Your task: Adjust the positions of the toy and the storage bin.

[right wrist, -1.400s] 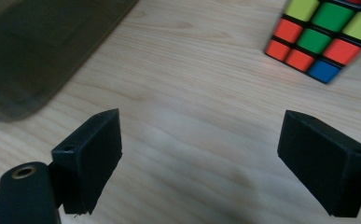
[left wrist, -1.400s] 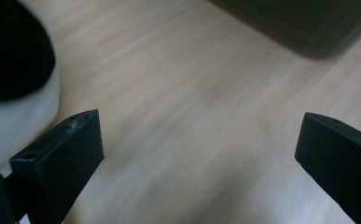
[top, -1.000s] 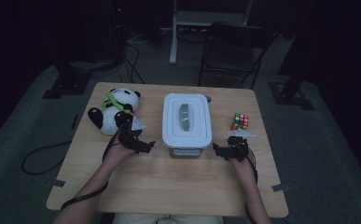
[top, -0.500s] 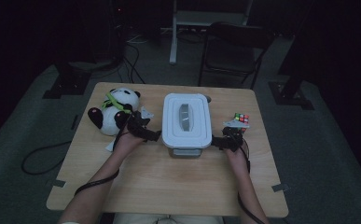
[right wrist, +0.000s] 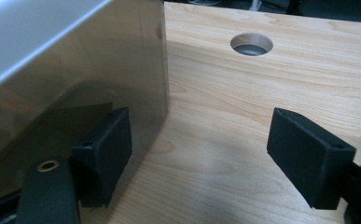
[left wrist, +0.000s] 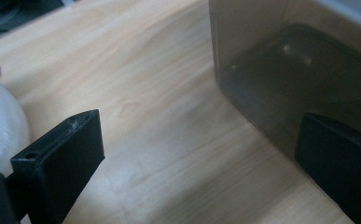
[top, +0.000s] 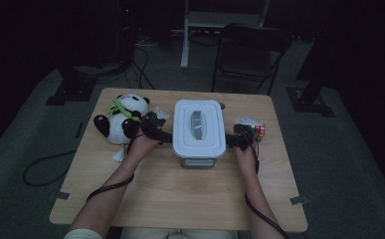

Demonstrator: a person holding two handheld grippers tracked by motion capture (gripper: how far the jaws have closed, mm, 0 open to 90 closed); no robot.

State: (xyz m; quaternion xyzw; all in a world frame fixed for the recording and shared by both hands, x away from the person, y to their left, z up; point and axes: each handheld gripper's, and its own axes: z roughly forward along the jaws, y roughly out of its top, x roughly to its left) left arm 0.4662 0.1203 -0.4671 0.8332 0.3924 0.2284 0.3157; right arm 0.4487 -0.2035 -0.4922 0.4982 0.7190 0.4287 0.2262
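Observation:
A white lidded box (top: 199, 128) with clear walls stands mid-table. My left gripper (top: 166, 135) is at its left side, open and holding nothing. In the left gripper view the gripper (left wrist: 201, 163) has its right jaw against the box wall (left wrist: 299, 79) and its left jaw near the panda plush (left wrist: 1, 126). My right gripper (top: 230, 141) is at the box's right side, also open. In the right gripper view that gripper (right wrist: 206, 154) has its left jaw close beside the clear wall (right wrist: 99, 70), with bare wood under the gap.
A black and white panda plush (top: 120, 118) with a green ribbon lies left of the box. A coloured puzzle cube (top: 258, 132) sits just right of my right gripper. The table (top: 180, 199) has a round cable hole (right wrist: 251, 44) behind the box. A dark chair (top: 249, 50) stands beyond the far edge.
Both hands have moved forward and inward. The grippers went from the table in front of the box to its left and right sides.

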